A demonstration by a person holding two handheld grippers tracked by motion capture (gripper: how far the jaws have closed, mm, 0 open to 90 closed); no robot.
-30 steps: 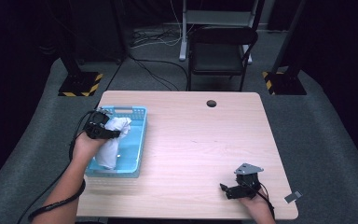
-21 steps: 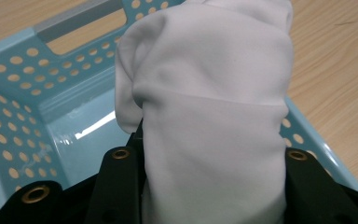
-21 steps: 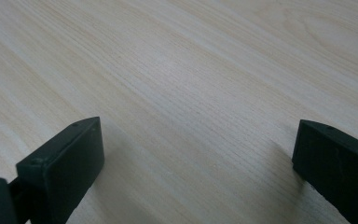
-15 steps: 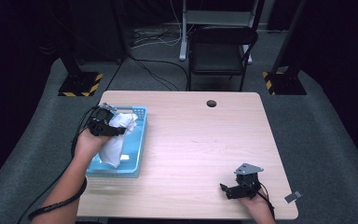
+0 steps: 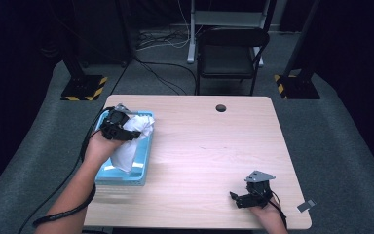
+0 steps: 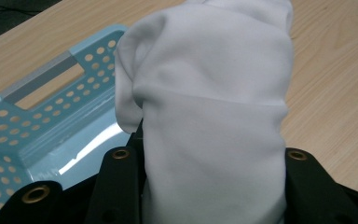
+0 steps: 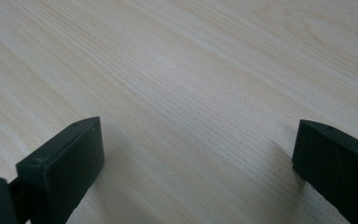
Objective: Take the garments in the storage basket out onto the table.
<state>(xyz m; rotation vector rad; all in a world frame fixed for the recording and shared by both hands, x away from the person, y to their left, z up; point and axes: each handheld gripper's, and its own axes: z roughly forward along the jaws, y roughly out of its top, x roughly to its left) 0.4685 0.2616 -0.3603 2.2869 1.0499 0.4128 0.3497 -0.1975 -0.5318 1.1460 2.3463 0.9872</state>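
Legend, reckoned from the blue basket (image 5: 141,168) at the table's (image 5: 214,146) left edge. My left gripper (image 5: 118,127) is clamped on a white cloth (image 5: 129,146), jaws pinched tight on a thick fold; the cloth hangs raised above the basket's far end, its lower part trailing down toward the basket floor. Judged progress: the cloth is grasped and mostly lifted out, but not yet clear of the basket or set down on the bare wood to the basket's right. My right gripper (image 5: 249,197) rests well right of the basket, near the table's front edge, jaws wide apart and empty. The left gripper view adds the fold bulging between the jaws and the basket's perforated wall (image 6: 37,107); the right gripper view adds plain wood grain (image 7: 191,93) between its jaws.
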